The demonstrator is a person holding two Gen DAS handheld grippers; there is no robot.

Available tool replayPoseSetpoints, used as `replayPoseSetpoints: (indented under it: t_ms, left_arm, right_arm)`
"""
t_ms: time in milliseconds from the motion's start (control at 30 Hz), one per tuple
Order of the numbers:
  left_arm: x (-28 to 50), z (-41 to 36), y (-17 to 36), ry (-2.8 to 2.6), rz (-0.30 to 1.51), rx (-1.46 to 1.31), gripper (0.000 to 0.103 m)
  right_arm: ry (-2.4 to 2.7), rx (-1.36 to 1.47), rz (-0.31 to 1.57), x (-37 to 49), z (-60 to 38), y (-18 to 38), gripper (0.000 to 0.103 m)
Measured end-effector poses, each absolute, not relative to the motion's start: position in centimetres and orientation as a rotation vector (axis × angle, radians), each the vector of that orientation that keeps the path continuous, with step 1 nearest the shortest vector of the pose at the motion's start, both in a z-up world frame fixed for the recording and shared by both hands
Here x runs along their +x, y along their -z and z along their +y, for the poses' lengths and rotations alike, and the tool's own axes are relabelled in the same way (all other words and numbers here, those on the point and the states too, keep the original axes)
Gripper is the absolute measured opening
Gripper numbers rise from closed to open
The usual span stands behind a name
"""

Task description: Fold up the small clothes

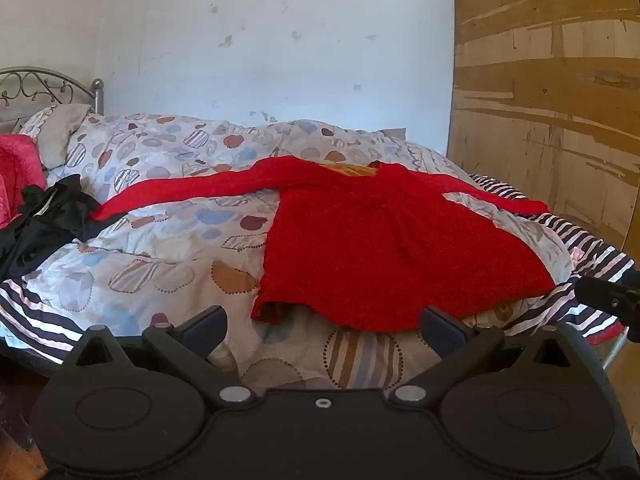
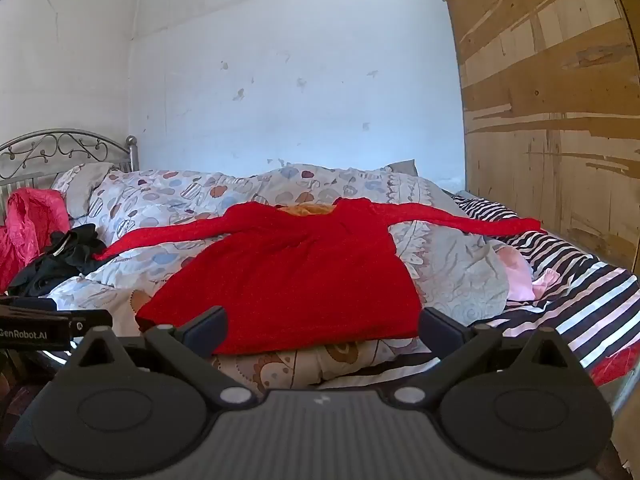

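Observation:
A red long-sleeved garment [image 1: 384, 240] lies flat on the bed with both sleeves spread out sideways; it also shows in the right wrist view [image 2: 296, 276]. An orange lining shows at its neck [image 1: 352, 169]. My left gripper [image 1: 324, 326] is open and empty, just short of the garment's hem. My right gripper [image 2: 322, 326] is open and empty, at the hem's near edge. The right gripper's body shows at the right edge of the left wrist view [image 1: 612, 296], and the left gripper's body at the left edge of the right wrist view [image 2: 40, 326].
A patterned duvet [image 1: 168, 232] covers the bed over a striped sheet [image 2: 580, 300]. Black clothes [image 1: 44, 216] and a pink-red cloth [image 2: 28, 232] lie at the left. A metal headboard [image 2: 60, 152] stands far left, a wooden wardrobe [image 1: 560, 100] at right.

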State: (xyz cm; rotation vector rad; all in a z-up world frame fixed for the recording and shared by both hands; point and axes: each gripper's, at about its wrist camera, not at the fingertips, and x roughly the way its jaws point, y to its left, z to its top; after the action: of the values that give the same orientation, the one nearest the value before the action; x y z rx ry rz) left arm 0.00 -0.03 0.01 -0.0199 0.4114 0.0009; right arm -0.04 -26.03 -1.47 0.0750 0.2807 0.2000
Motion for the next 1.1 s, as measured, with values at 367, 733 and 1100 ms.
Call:
replayPoseSetpoints:
  t_ms: [367,733,1100]
  left_arm:
    - [-0.05,-0.04,-0.03,-0.001,0.407,-0.026,0.102]
    - [0.0,-0.06,-0.04,0.001,0.407,-0.029,0.102]
    - [-0.01,-0.08,-0.06,0.001,0.407,-0.029,0.102]
  right_arm:
    - [-0.198,0.077,0.286,0.17,-25.95,1.49,0.103]
    - [-0.192,0.077,0.284,-0.11,-26.21,1.72,0.103]
    - [-0.192,0.077,0.286,0.06,-26.17,1.75,0.103]
